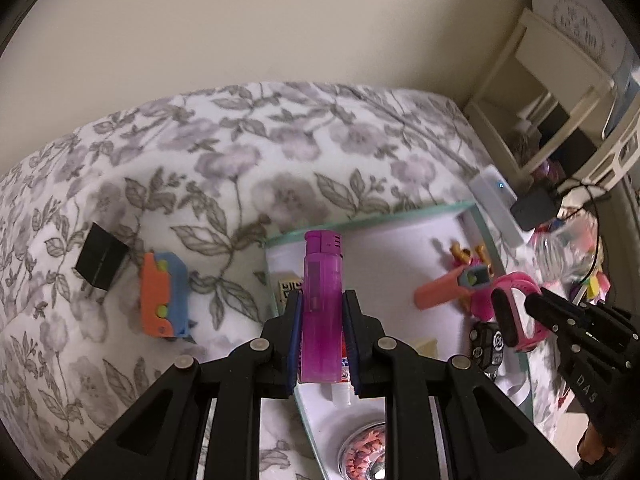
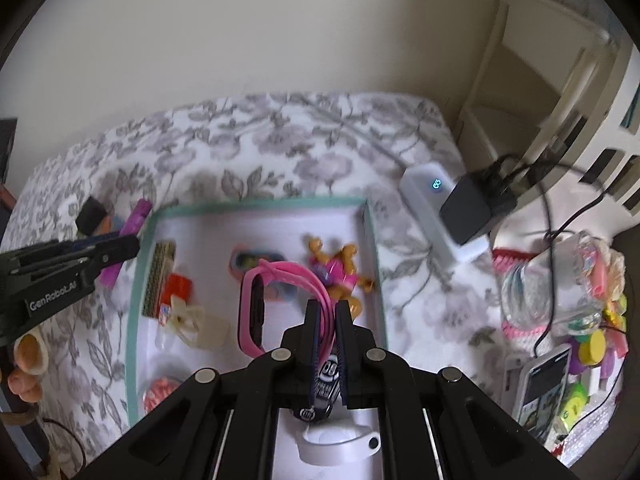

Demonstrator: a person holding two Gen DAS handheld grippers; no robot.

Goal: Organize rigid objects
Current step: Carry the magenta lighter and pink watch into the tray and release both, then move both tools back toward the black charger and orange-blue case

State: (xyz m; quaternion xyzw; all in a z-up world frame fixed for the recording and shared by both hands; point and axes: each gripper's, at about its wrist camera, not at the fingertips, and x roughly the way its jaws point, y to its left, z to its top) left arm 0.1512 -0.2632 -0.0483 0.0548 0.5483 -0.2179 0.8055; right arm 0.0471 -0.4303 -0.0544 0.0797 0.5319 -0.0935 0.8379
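My left gripper (image 1: pixel 321 300) is shut on a purple lighter (image 1: pixel 321 308) and holds it upright above the left edge of the mint-rimmed white tray (image 1: pixel 360 222). My right gripper (image 2: pixel 326 312) is shut on the strap of a pink wristband watch (image 2: pixel 256 312), held above the tray (image 2: pixel 256 204). In the left wrist view the watch (image 1: pixel 516 312) hangs at the right in the right gripper (image 1: pixel 538 306). In the right wrist view the left gripper (image 2: pixel 128 246) holds the lighter (image 2: pixel 134 220) at the tray's left rim. The tray holds an orange toy figure (image 2: pixel 340 272), a black badge (image 2: pixel 320 392) and several small items.
An orange-and-blue toy (image 1: pixel 164 294) and a black cube (image 1: pixel 100 258) lie on the floral bedspread left of the tray. A white power bank (image 2: pixel 436 208) with a black charger (image 2: pixel 472 208) lies right of the tray. A phone (image 2: pixel 540 388), a clear bag and colourful clutter sit at the far right.
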